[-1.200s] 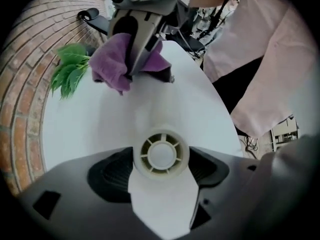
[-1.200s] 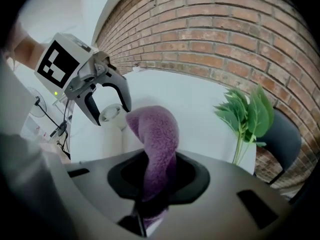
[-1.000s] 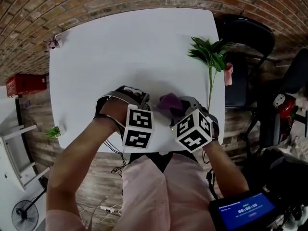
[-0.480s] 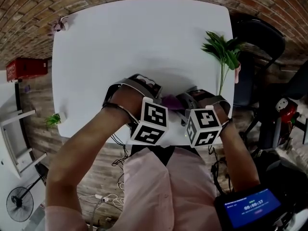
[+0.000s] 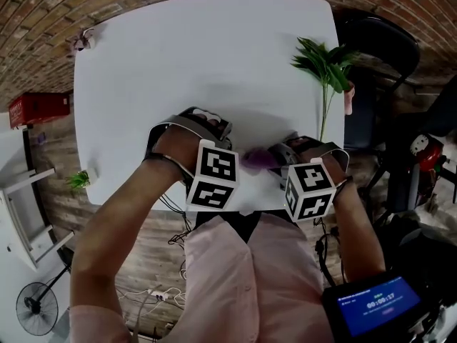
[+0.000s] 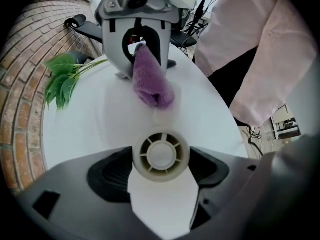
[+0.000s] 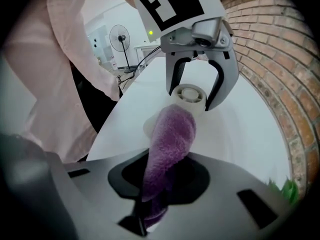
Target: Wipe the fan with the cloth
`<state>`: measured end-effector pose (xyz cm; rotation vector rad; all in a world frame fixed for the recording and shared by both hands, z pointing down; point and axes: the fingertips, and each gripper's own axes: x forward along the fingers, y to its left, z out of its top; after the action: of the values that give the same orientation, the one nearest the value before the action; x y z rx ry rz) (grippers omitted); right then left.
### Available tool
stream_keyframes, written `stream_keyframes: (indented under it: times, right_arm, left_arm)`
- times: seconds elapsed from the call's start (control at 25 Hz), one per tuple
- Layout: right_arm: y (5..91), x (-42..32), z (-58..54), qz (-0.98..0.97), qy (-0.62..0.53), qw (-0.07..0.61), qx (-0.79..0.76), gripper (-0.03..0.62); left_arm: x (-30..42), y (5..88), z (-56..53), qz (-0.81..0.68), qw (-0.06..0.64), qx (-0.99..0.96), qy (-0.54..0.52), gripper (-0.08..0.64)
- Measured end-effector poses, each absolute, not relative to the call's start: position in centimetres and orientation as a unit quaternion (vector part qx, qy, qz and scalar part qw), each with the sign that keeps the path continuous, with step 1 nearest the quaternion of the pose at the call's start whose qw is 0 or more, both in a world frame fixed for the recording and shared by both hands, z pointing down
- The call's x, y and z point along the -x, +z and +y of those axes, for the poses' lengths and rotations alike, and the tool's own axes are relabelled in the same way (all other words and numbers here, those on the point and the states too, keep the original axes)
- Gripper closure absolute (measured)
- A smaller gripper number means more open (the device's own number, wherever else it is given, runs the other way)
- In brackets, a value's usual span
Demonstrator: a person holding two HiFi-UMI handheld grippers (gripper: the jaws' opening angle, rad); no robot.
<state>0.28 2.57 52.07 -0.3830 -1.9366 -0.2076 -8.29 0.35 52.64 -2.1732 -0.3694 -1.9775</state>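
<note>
My left gripper (image 6: 161, 170) is pinching the fan (image 6: 161, 155), a small white round one, by its two sides, just above the near edge of the table (image 5: 178, 56). My right gripper (image 7: 162, 181) is clamped on the purple cloth (image 7: 172, 134), whose free end sticks out toward the fan.

Compared with a second ago, the two grippers face each other more squarely. The cloth, then a raised lump between them in the head view, now shows only as a small patch in the gap. I read that as the cloth being lined up on the fan's face for a wipe.

From either gripper view the tip looks just beside the fan. I cannot tell whether it is touching, because the wide lens flattens the gap.

A green sprig (image 5: 325, 63) lies by the right edge, well apart.
</note>
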Motion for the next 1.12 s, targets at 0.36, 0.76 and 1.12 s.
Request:
stream_keyframes:
  times: [0.36,0.76,1.12]
  right_arm:
    - [52.3,-2.6,4.5,-0.828,-0.015,0.550,0.109,0.522]
    - [51.4,-0.2,8.6,-0.855,0.040,0.512,0.068,0.520]
    - [45.5,-0.7,2.9,-0.909,0.108,0.397,-0.071,0.515]
  left_arm:
    - [8.7,52.9,0.1,-0.071,0.037,0.749,-0.658,0.206]
    - [7.6,52.6,-0.6,0.094,-0.097,0.792,-0.595,0.202]
    - [11.0,40.7,-4.4,0.402,-0.123,0.829,-0.368,0.178]
